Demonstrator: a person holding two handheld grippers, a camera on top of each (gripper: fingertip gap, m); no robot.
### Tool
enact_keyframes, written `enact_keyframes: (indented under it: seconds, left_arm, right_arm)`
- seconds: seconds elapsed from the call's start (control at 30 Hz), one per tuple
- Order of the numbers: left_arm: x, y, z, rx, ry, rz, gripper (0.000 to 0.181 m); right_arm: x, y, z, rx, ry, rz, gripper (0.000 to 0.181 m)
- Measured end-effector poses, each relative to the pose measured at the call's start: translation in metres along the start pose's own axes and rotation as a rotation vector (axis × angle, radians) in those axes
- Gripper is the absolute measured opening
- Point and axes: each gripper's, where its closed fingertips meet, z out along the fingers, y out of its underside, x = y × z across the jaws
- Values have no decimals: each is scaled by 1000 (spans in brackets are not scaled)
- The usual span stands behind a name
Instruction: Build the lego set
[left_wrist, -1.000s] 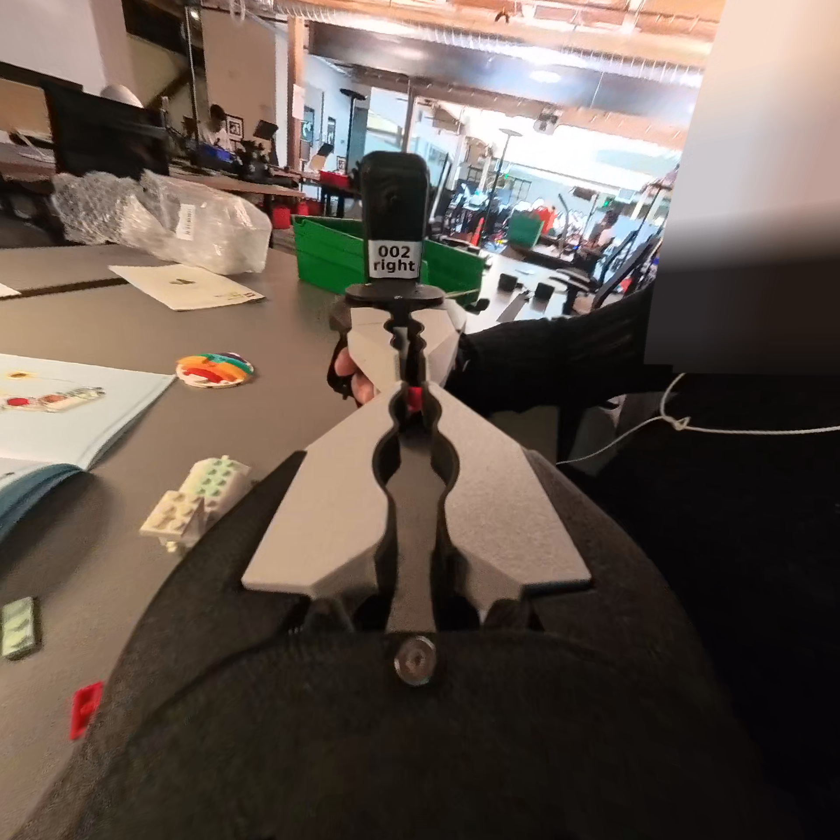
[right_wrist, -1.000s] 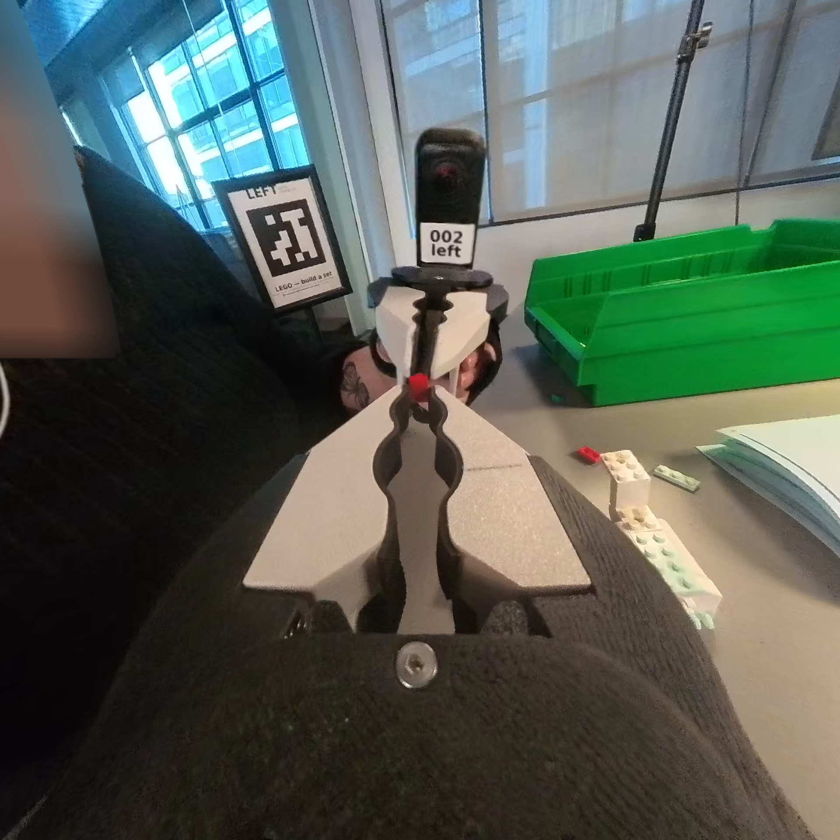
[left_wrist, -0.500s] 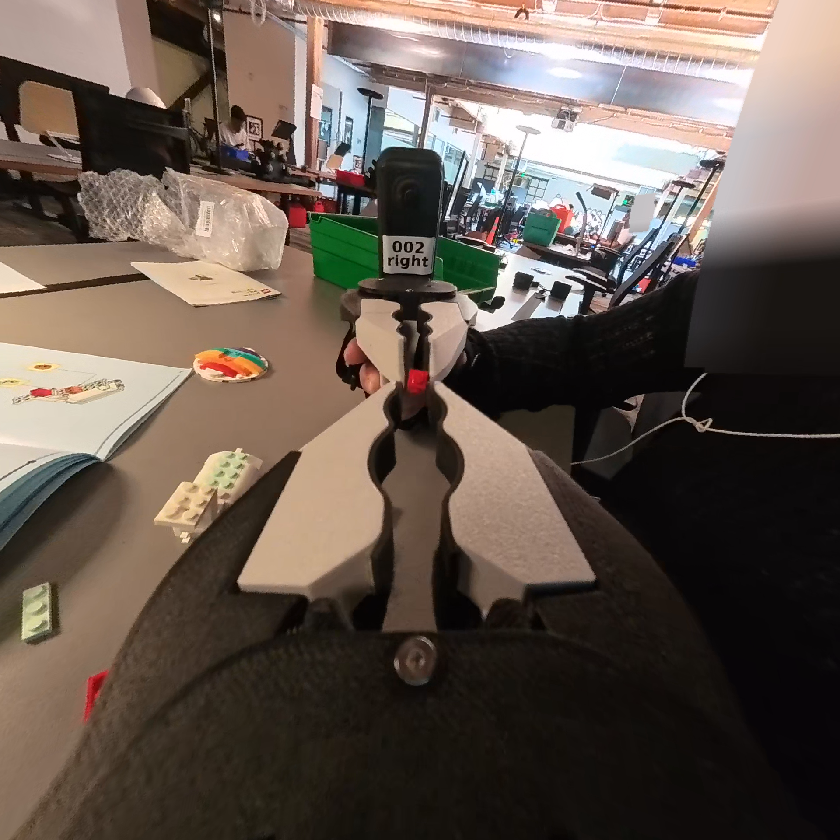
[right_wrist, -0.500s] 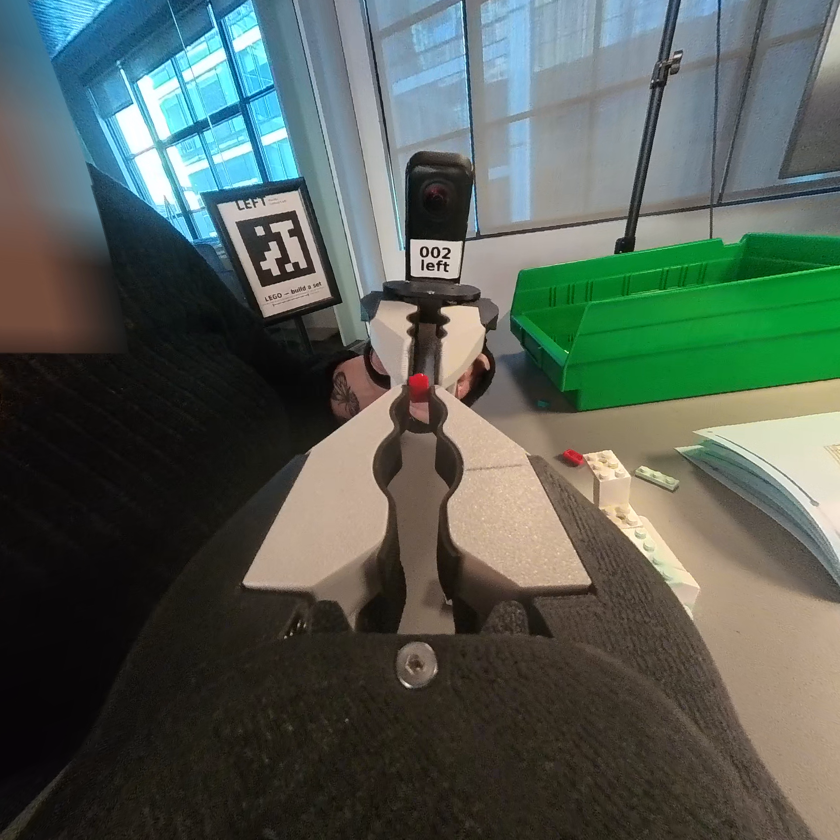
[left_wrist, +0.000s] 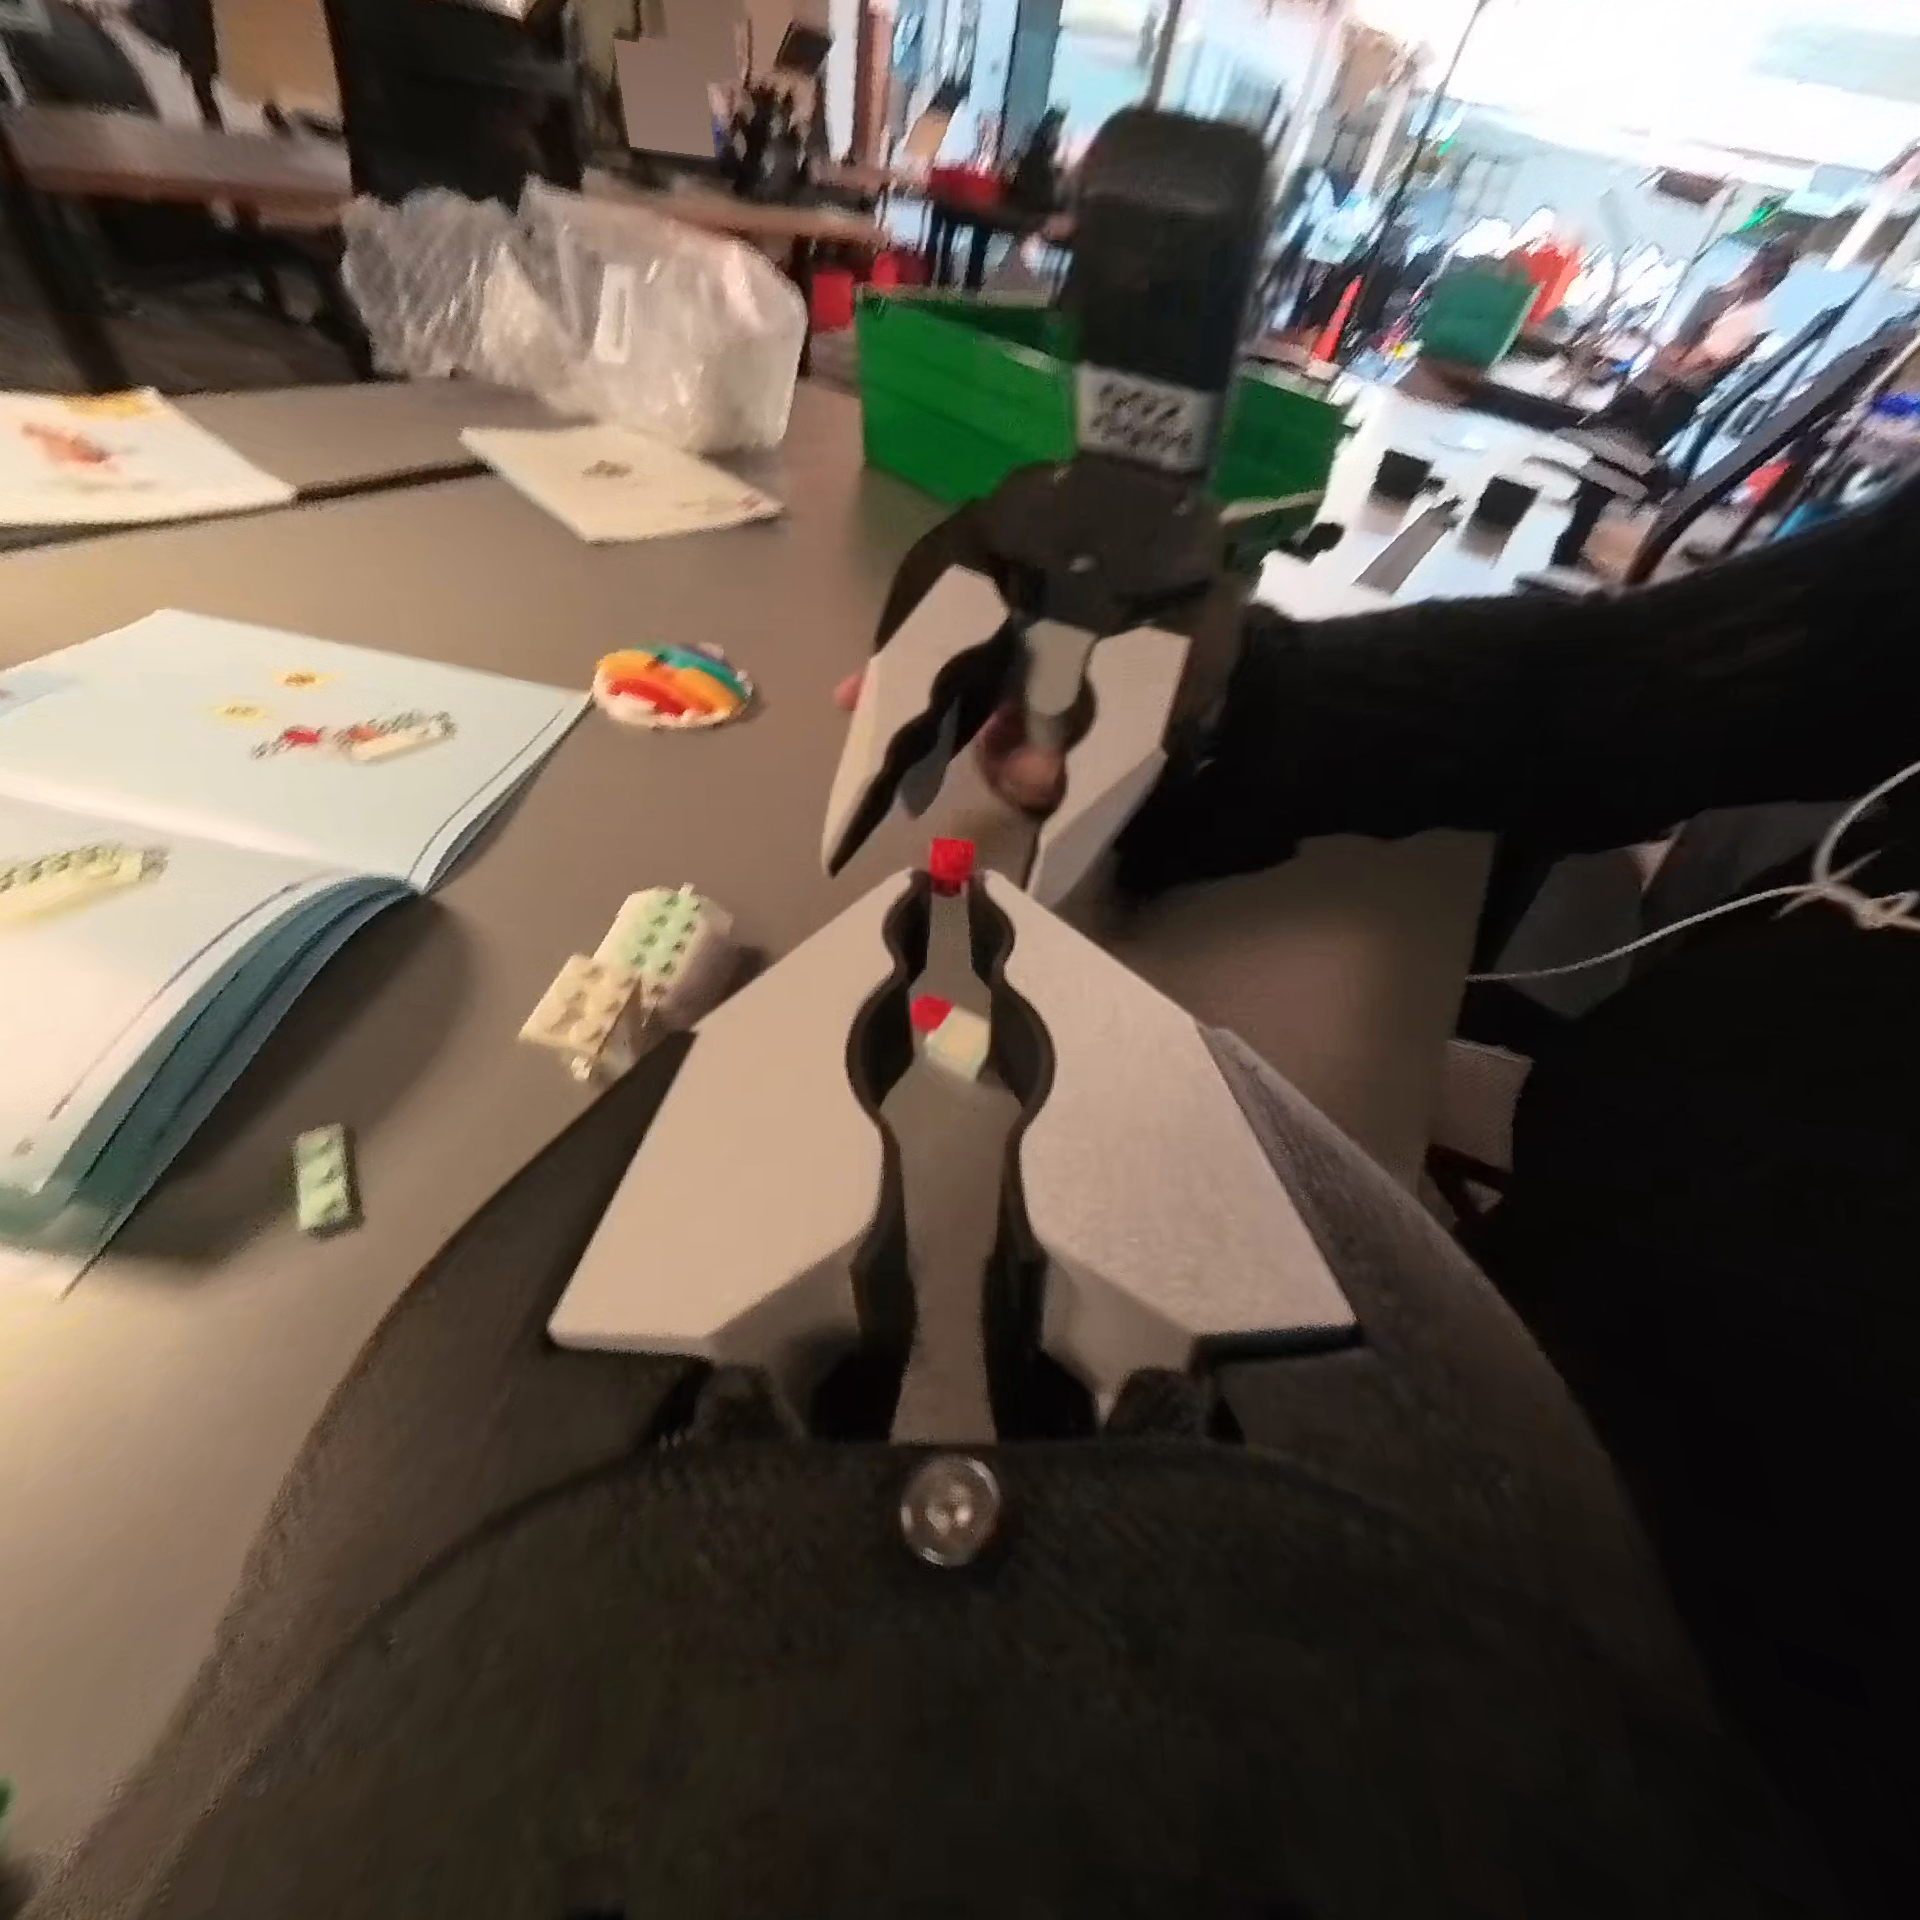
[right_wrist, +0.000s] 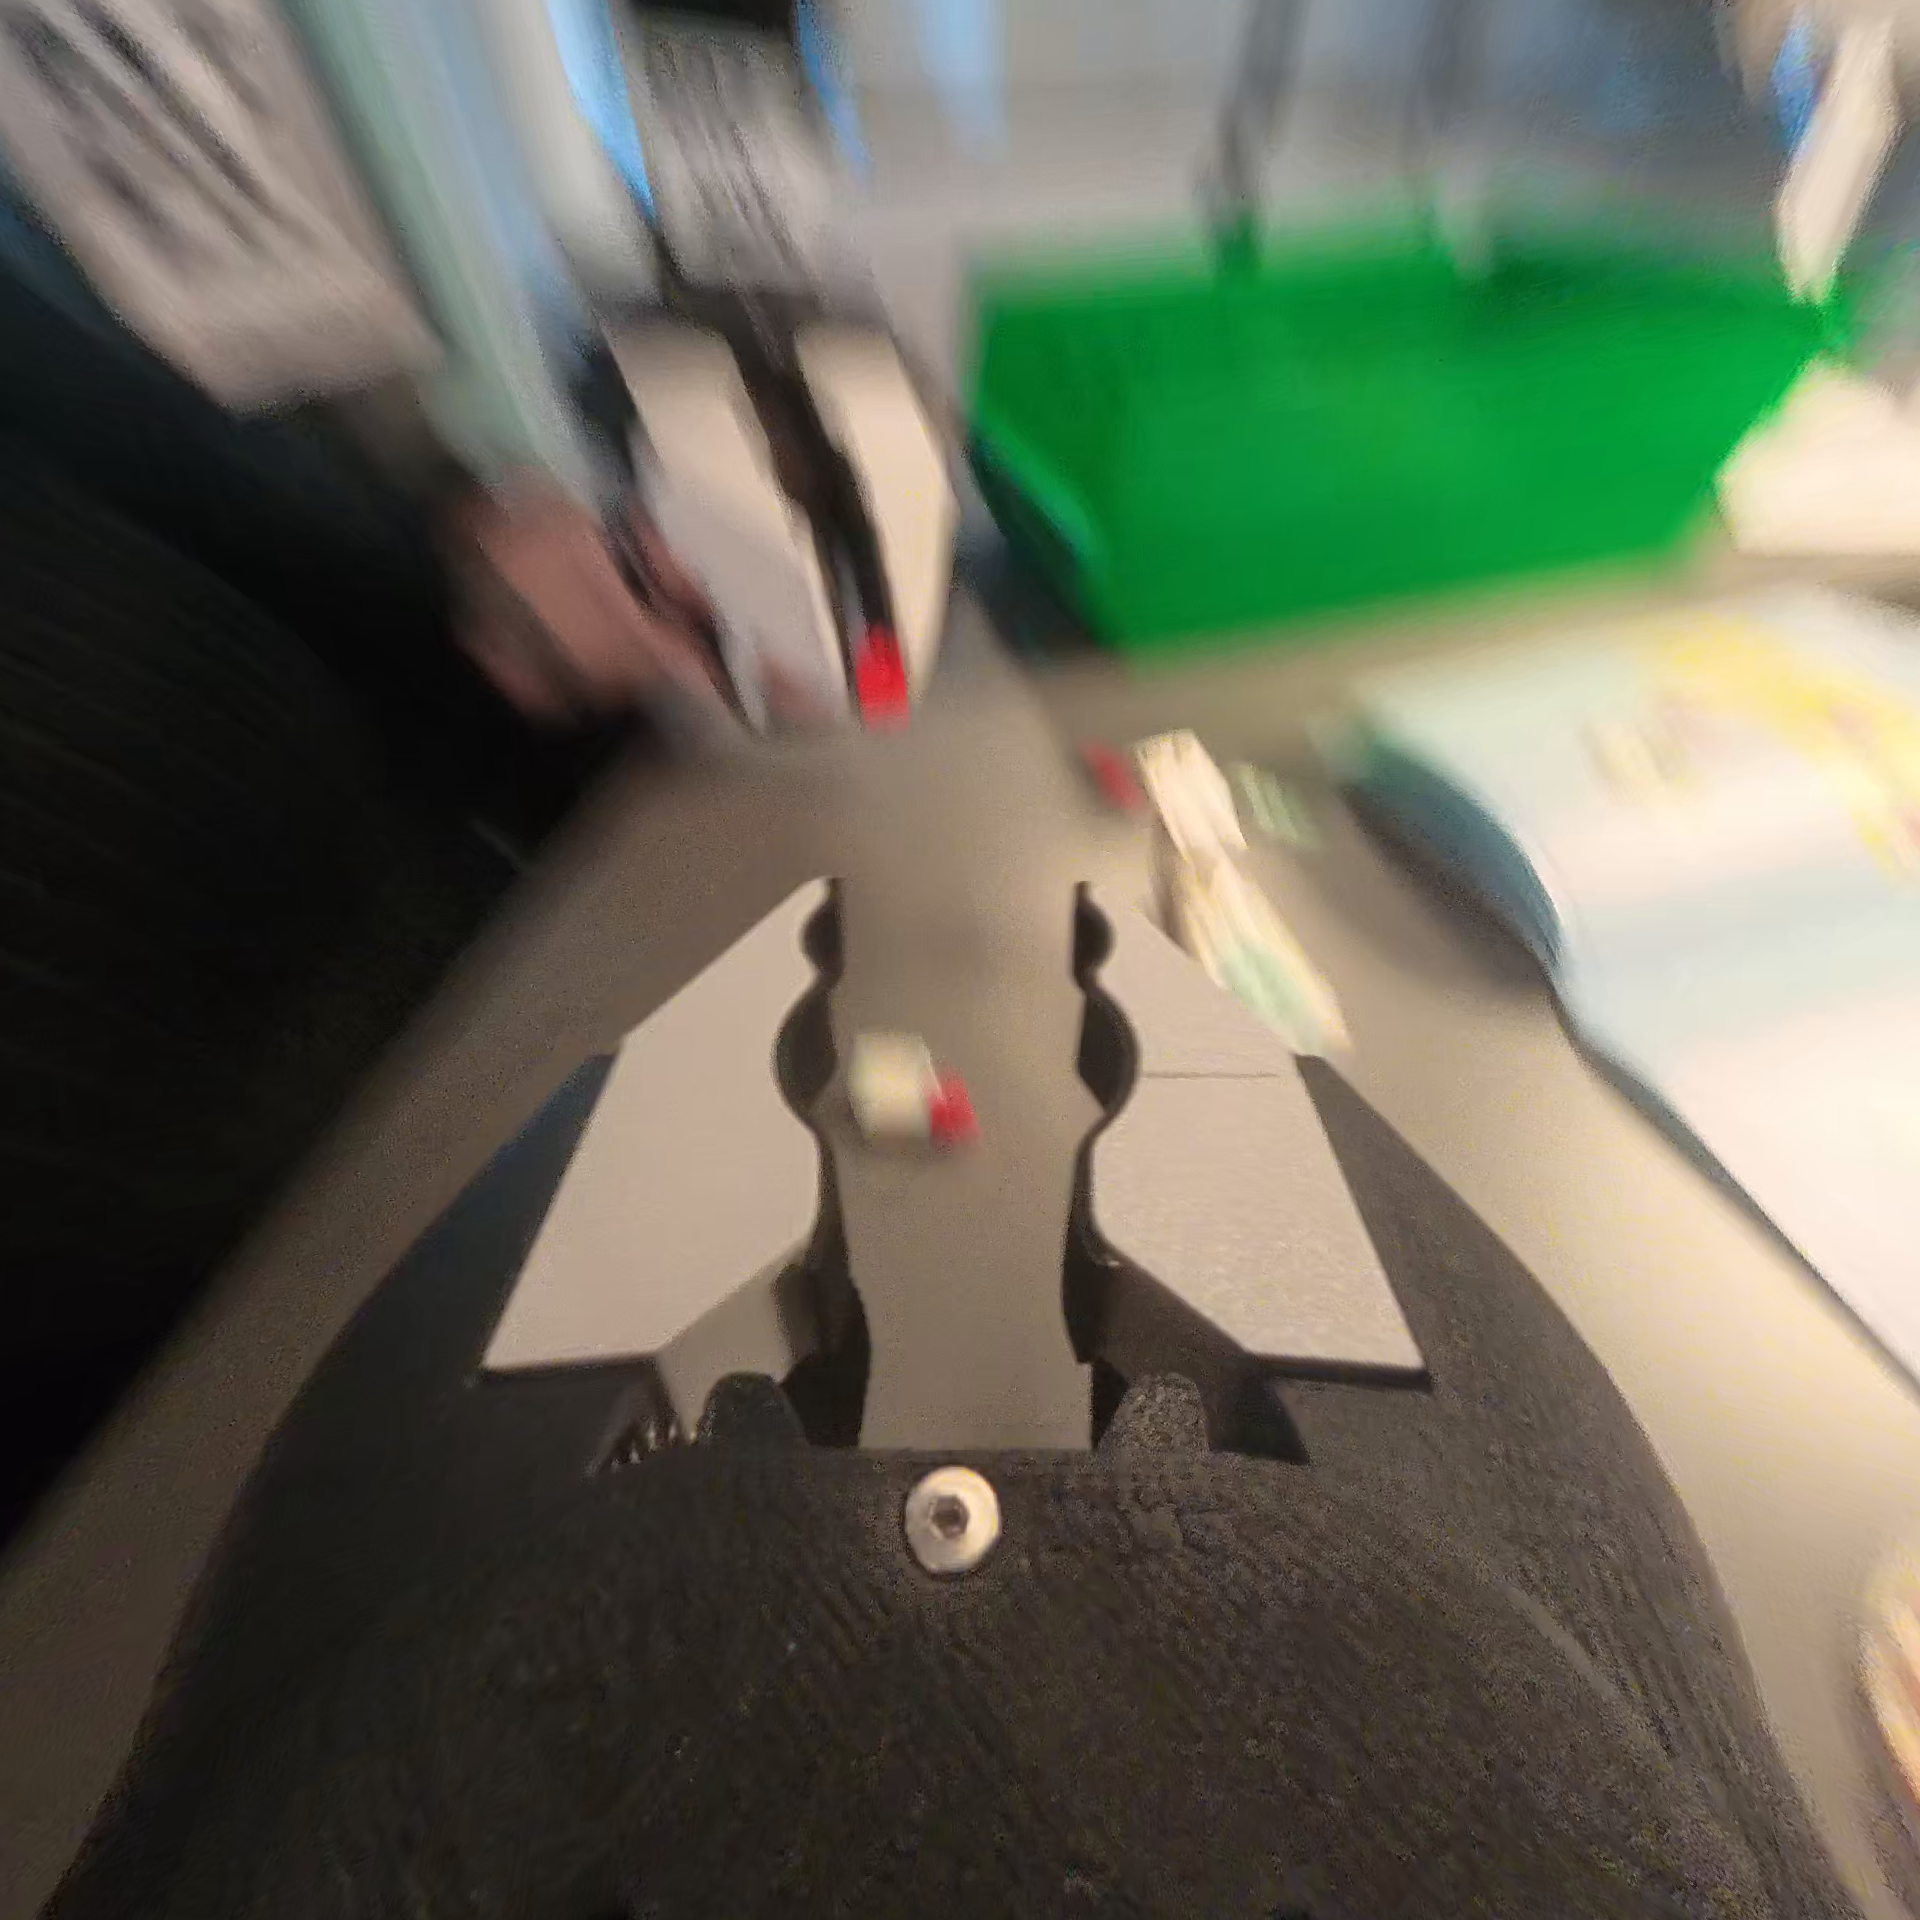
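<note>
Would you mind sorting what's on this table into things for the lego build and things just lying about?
For the build:
left gripper shut on red stud piece
white-and-red piece
white-and-mint assembly
mint plate
instruction booklet

Lying about:
green bin
plastic bag
multicoloured disc

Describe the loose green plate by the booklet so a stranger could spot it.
Find the open booklet on the grey table. Just off its near corner lies the green plate. Unlike the chunky white-and-mint build nearby, it is thin, flat and one colour.
</note>
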Motion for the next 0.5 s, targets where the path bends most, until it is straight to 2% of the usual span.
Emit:
enact_keyframes:
  seconds: [0.13,0.2,0.37,0.5]
  left_arm:
    - [-8,26,6,-178,14,-100,6]
    - [-9,37,13,-253,54,-185,6]
    - [-9,51,25,-358,117,-299,6]
    - [-5,52,25,-389,165,-325,6]
  right_arm:
    - [-8,40,5,-260,85,-11,58]
    - [-13,50,10,-339,97,-32,59]
    - [-17,51,14,-354,76,7,50]
    - [-15,51,12,-349,88,-49,33]
